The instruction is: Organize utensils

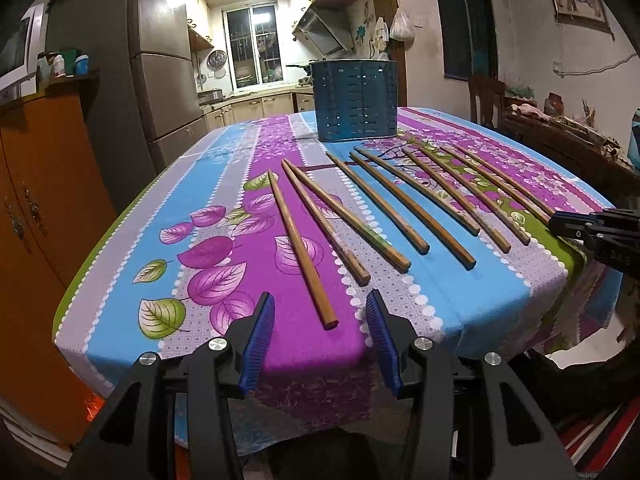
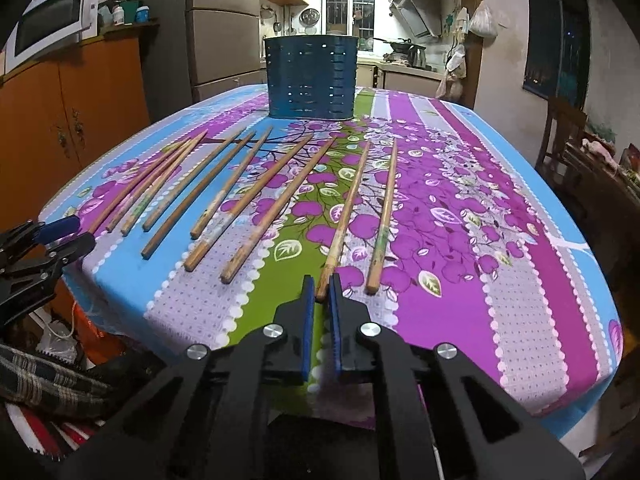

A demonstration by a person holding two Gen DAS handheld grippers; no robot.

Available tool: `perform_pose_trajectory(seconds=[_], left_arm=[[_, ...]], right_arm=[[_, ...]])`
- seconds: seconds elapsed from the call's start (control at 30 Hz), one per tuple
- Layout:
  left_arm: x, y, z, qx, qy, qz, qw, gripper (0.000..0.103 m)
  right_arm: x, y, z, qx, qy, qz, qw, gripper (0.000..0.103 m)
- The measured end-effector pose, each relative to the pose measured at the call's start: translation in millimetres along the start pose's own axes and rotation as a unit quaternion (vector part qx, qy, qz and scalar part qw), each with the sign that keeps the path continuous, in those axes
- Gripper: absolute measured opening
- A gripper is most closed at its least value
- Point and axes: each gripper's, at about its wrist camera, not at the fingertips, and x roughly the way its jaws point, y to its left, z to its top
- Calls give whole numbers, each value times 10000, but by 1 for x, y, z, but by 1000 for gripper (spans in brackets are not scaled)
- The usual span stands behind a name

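Observation:
Several wooden chopsticks [image 1: 384, 200] lie side by side on the flowered tablecloth [image 1: 216, 216], thick ends toward me. A blue slotted utensil holder [image 1: 355, 100] stands upright behind them; it also shows in the right wrist view [image 2: 311, 77]. My left gripper [image 1: 320, 312] is open, its jaws on either side of the near end of the leftmost chopstick [image 1: 302, 254]. My right gripper [image 2: 321, 292] is nearly shut, with the near end of a chopstick [image 2: 344, 216] between its fingertips; whether the pads touch the chopstick is unclear. A last chopstick [image 2: 383, 216] lies just right of it.
An orange cabinet [image 1: 44, 216] stands left of the table, a fridge [image 1: 168, 80] behind it. A wooden chair [image 2: 560, 136] and a cluttered side table [image 1: 560, 136] are to the right. The table's near edge [image 2: 360, 408] is just under my grippers.

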Motion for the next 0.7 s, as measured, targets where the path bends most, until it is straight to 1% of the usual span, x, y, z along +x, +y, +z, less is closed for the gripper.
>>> perform_pose_trajectory(seconds=[0.03,0.1,0.13,0.33,0.37,0.43,0.47,0.5,0.53,0.6,0.63,0.7], left_arm=[[0,0,0,6,-3,11,10000,49],[0,-1,0,25,-22,53,10000,49],[0,-1,0,26,-27,70,10000,50],[4,0,1,1,-37,137,9999,49],[4,0,1,1,-37,117,9999,47],[5,-1,2,-24,-50,11,10000,36],[5,-2,2,-39,-61,-42,10000,32],[6,-2,2,-49,-73,-88,9999,24],[6,-2,1,-63,-85,-141,9998,19],[7,-3,1,-70,-113,-134,9998,16],[7,-3,0,-85,-122,-114,9998,13],[7,-2,0,-114,-132,-117,9998,13]], right_arm=[[0,0,1,7,-8,-46,10000,16],[1,-1,1,50,-21,-44,10000,25],[2,-2,2,85,-29,-61,9999,27],[6,-2,4,117,-58,-53,9999,26],[6,-2,4,138,-57,-44,9999,26],[7,-3,3,184,-64,-25,9998,26],[7,-3,3,199,-82,-26,9998,26],[7,-3,3,208,-96,-16,9997,24],[8,-3,3,224,-106,0,9997,22],[7,-2,3,238,-116,7,9996,18],[7,-1,3,221,-118,-4,9997,17],[7,0,2,214,-125,-15,9997,16]])
